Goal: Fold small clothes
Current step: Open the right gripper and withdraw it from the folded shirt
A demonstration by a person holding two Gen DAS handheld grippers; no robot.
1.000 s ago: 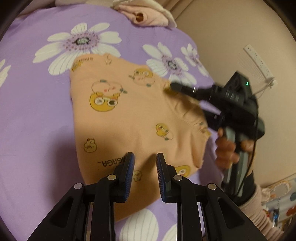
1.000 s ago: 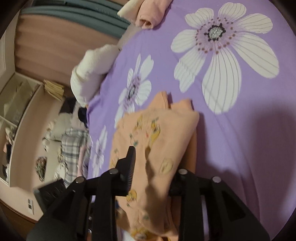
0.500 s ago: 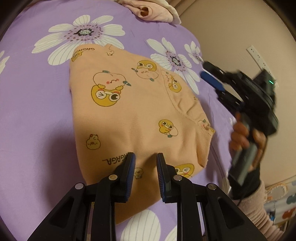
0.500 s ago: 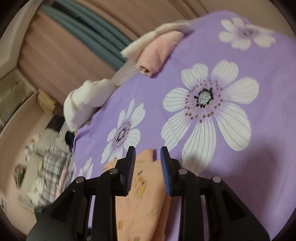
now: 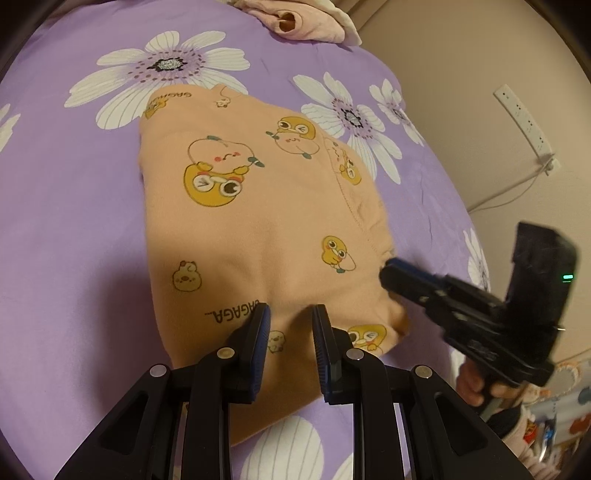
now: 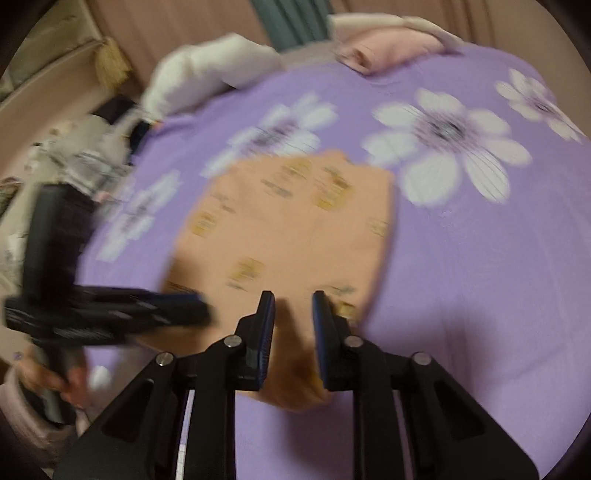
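Peach duck-print garment (image 5: pixel 258 221) lies folded, centre frame, on purple flowered bedspread (image 5: pixel 74 240). Right gripper (image 6: pixel 293 306), a second ago carrying a flap, now empty at lower-right hem (jaws closing). Left gripper (image 5: pixel 290 317) narrowly parted, nothing pinched, over near hem. Next fold likely.

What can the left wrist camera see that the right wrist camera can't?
Only the left wrist view shows the power strip on the wall and the right gripper, its jaws closing, at the top's edge. Only the right wrist view shows the curtain, the white bundle and the left gripper. Both show the peach top, the purple flowered sheet and the pink clothes at the far end.
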